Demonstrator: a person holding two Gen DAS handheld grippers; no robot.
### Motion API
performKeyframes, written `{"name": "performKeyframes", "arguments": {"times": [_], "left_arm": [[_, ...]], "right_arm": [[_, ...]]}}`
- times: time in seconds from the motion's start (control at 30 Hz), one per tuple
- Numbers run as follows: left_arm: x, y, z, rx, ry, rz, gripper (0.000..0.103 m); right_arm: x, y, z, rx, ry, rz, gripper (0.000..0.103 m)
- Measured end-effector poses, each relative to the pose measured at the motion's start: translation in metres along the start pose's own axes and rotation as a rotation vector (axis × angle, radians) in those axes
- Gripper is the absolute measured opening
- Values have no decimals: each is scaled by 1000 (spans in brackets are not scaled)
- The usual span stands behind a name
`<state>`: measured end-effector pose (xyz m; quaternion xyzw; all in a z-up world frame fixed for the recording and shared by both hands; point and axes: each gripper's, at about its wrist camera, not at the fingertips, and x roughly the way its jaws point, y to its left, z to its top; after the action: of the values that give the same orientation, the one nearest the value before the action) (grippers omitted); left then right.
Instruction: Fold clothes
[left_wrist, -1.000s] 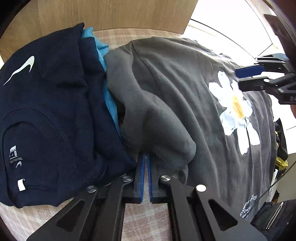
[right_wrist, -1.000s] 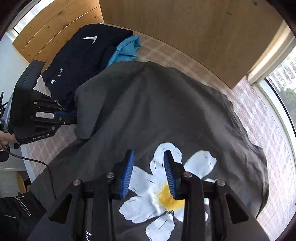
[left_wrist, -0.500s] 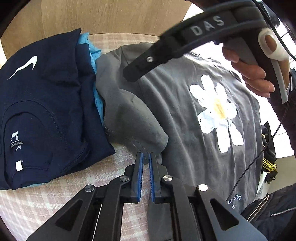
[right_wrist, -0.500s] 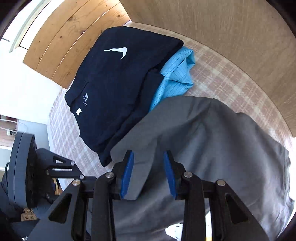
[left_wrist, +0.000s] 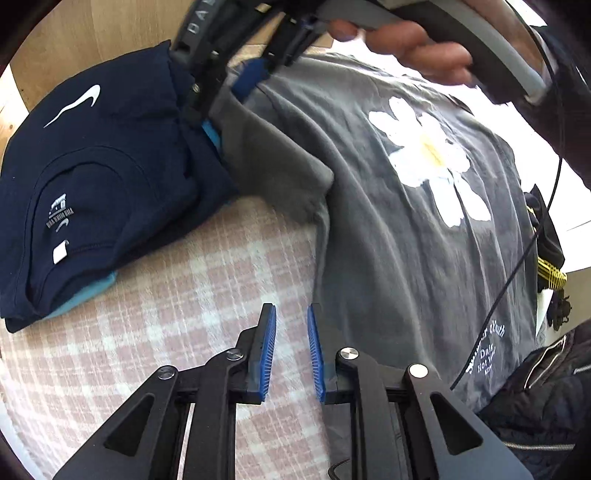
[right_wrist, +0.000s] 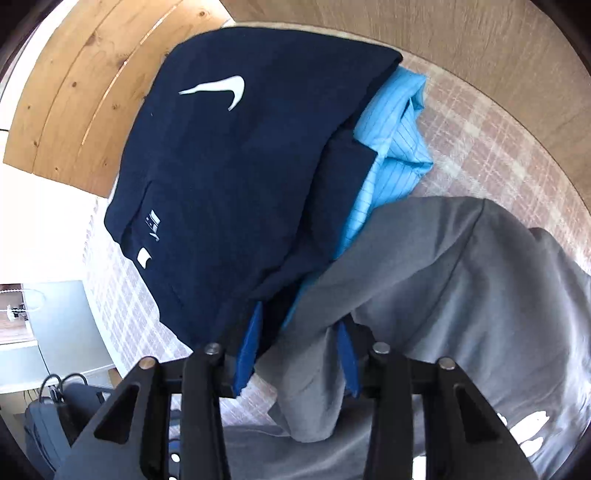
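A grey T-shirt (left_wrist: 388, 240) with a white daisy print lies spread on the checked cloth, its sleeve (left_wrist: 273, 173) folded inward. Left of it a folded navy shirt (left_wrist: 103, 177) rests on a light blue shirt (right_wrist: 391, 147). My left gripper (left_wrist: 291, 314) hovers over bare cloth at the grey shirt's side edge; its jaws are opening, with nothing between them. My right gripper (right_wrist: 299, 321), held by a hand (left_wrist: 402, 48), is down at the grey sleeve (right_wrist: 406, 258) beside the navy shirt (right_wrist: 240, 184). Its jaws are closing with the sleeve fabric between the pads, a gap still showing.
The pink checked cloth (left_wrist: 166, 314) covers the surface. A wooden panel (right_wrist: 480, 55) stands right behind the clothes. A dark jacket (left_wrist: 535, 406) and a thin black cable (left_wrist: 517, 266) are at the near right edge. A dark bag (right_wrist: 48, 424) sits on the floor.
My left gripper let go of the grey sleeve, drew back toward the near edge and parted its jaws. My right gripper swung from over the daisy down to the sleeve by the navy shirt.
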<state>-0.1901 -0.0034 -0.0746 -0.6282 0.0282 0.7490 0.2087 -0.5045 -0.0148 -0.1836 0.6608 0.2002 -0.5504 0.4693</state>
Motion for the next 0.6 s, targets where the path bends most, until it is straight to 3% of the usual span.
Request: {"name": "performKeyframes", "arguments": {"times": [0.03, 0.13, 0.2, 0.23, 0.27, 0.3, 0.37, 0.5, 0.6], "left_arm": [[3, -4, -5, 4, 6, -12, 18], [12, -15, -19, 18, 26, -47, 18], [23, -34, -7, 18, 40, -68, 18], [27, -42, -3, 26, 46, -66, 18], [27, -43, -1, 36, 52, -64, 18], [27, -44, 0, 46, 57, -61, 18], [24, -41, 1, 50, 59, -65, 18], [17, -32, 6, 50, 51, -57, 18], [17, -33, 13, 63, 51, -44, 18]], "right_arm": [[-3, -2, 0, 8, -16, 13, 5], [-29, -25, -13, 81, -121, 177, 5], [-51, -53, -31, 152, -220, 331, 5], [-58, -72, -45, 205, -262, 364, 5], [-63, -90, -59, 259, -287, 353, 8], [-63, -107, -73, 299, -270, 259, 21], [-58, -130, -96, 329, -202, 75, 30], [-81, -125, -111, 218, -228, -32, 31], [-99, -103, -102, 87, -220, -89, 40]]}}
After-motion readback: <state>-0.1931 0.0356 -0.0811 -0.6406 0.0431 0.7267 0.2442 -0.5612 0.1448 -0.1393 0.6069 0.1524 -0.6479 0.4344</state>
